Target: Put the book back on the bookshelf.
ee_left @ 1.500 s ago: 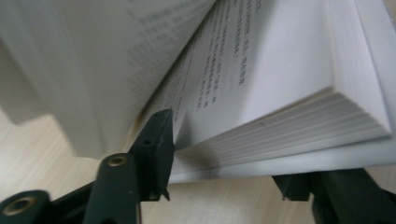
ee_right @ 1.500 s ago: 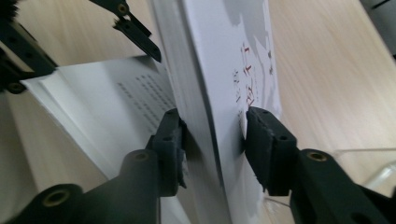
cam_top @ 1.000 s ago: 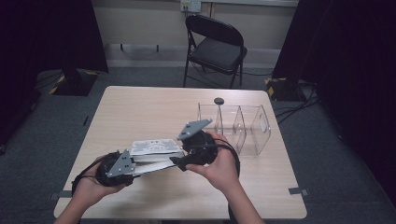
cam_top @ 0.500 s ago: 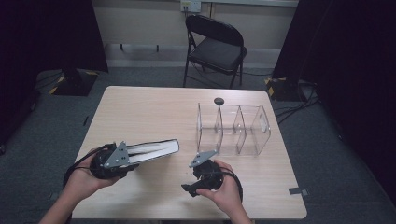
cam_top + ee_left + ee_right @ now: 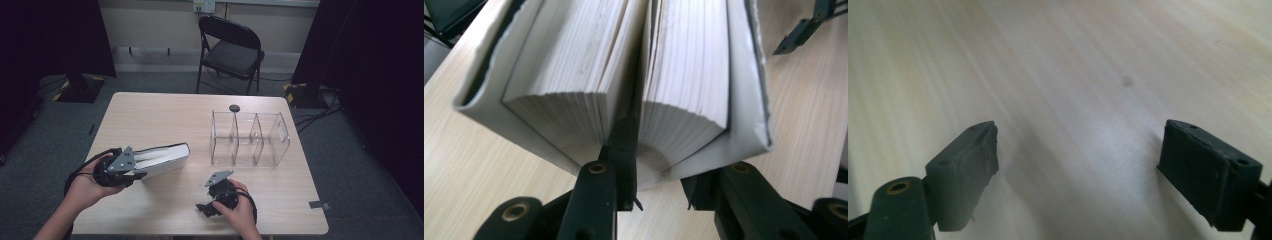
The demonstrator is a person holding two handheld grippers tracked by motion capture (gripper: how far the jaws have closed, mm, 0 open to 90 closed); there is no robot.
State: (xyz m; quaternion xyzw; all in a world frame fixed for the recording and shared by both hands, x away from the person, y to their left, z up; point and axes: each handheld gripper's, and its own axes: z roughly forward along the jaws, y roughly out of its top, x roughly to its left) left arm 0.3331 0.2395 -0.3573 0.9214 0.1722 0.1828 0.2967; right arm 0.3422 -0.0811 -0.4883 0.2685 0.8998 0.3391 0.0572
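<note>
The thick white-covered book (image 5: 162,160), pages fanned apart, was clenched in the left claw (image 5: 659,192); the right claw (image 5: 1078,170) had just been opening, empty, over the tabletop (image 5: 165,112).

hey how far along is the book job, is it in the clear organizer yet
Not yet. Done: the left gripper is shut on part of the book, one finger between its pages. In hand: the book is at the table's left side; the right gripper is open, holding nothing. Left: the organizer looks empty.

Right gripper (image 5: 209,208): released from book (image 5: 162,160), lowered to table (image 5: 165,112), jaws just opened, empty. Left gripper (image 5: 145,172): closed further on book.
</note>
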